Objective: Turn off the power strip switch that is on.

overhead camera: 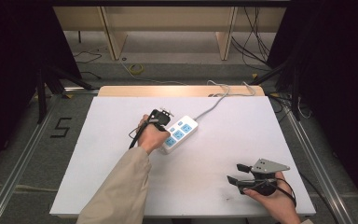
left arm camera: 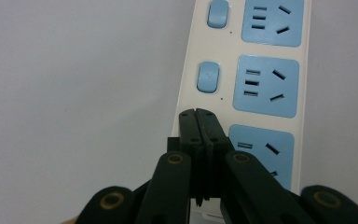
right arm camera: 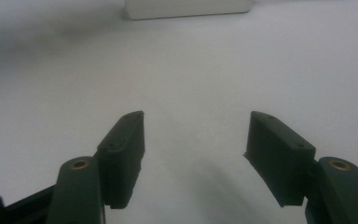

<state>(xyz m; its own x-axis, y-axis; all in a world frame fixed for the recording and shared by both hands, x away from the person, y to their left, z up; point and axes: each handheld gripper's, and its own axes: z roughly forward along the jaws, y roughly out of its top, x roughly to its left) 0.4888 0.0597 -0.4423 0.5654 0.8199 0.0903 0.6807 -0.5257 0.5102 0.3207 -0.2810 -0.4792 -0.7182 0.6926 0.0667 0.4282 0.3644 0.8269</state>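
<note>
A white power strip point(overhead camera: 181, 132) with blue sockets and blue switches lies near the middle of the white table, its grey cable point(overhead camera: 214, 105) running to the far edge. My left gripper point(overhead camera: 163, 122) is shut with nothing held, its closed tips point(left arm camera: 198, 114) resting over the strip's point(left arm camera: 265, 84) edge, just below the second blue switch point(left arm camera: 208, 77) and beside the nearest socket. My right gripper point(overhead camera: 235, 173) stands open near the table's front right, apart from the strip; between its fingers point(right arm camera: 196, 126) lies bare table. The strip's end point(right arm camera: 186, 8) shows far ahead.
The white board point(overhead camera: 121, 177) covers a wooden table point(overhead camera: 135, 90). A hand and beige sleeve point(overhead camera: 121, 186) reach in from the bottom left. Cables lie on the floor behind point(overhead camera: 135, 69), and metal rails point(overhead camera: 23, 154) run along both sides.
</note>
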